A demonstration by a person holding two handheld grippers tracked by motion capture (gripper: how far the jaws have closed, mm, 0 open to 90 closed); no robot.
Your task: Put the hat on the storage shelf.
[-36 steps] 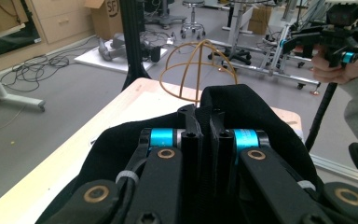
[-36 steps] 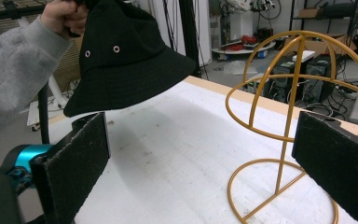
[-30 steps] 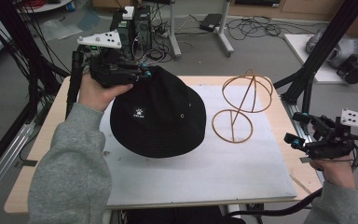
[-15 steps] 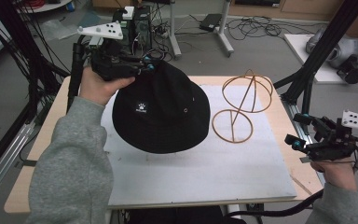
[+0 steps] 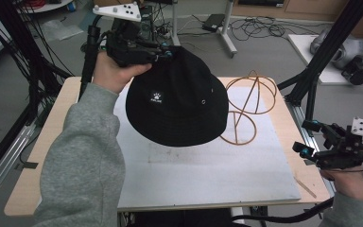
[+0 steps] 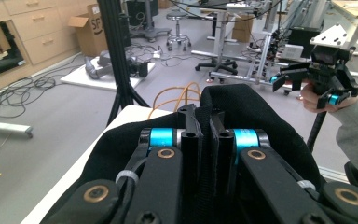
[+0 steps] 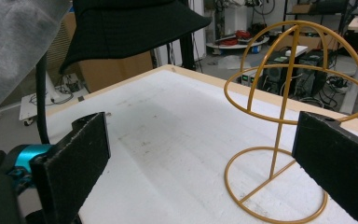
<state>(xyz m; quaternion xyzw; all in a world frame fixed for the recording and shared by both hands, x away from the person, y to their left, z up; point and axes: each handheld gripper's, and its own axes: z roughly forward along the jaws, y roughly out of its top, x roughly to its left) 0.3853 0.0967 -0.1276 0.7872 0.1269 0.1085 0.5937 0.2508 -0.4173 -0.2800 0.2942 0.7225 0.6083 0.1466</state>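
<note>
1. Since the earlier frames the left claw (image 5: 163,53) has risen and carried the black bucket hat (image 5: 179,99) up off the table (image 5: 42,156); a second ago the hat lay flat on the white mat (image 5: 208,175), and the right claw (image 5: 314,142) has stayed where it was
2. The left claw is clamped shut on the hat's brim; in the left gripper view its two jaws stand pressed together with black fabric (image 6: 261,116) pinched between them
3. The hat hangs just beyond and below the left claw's tips, tilted, its crown facing up with a small white logo patch (image 5: 156,97) showing, its far brim passing in front of the wire stand
4. The gold wire hat stand (image 5: 248,106) stands upright on the mat, beyond the hat as seen from the left claw, not touching it as far as can be told
5. The right claw is open and holds nothing; in the right gripper view its jaws stand wide apart, with the hat stand (image 7: 284,121) ahead toward the right jaw and the lifted hat (image 7: 130,28) above and beyond the left jaw
6. The right claw sits at the table's right edge, well apart from the hat
</note>
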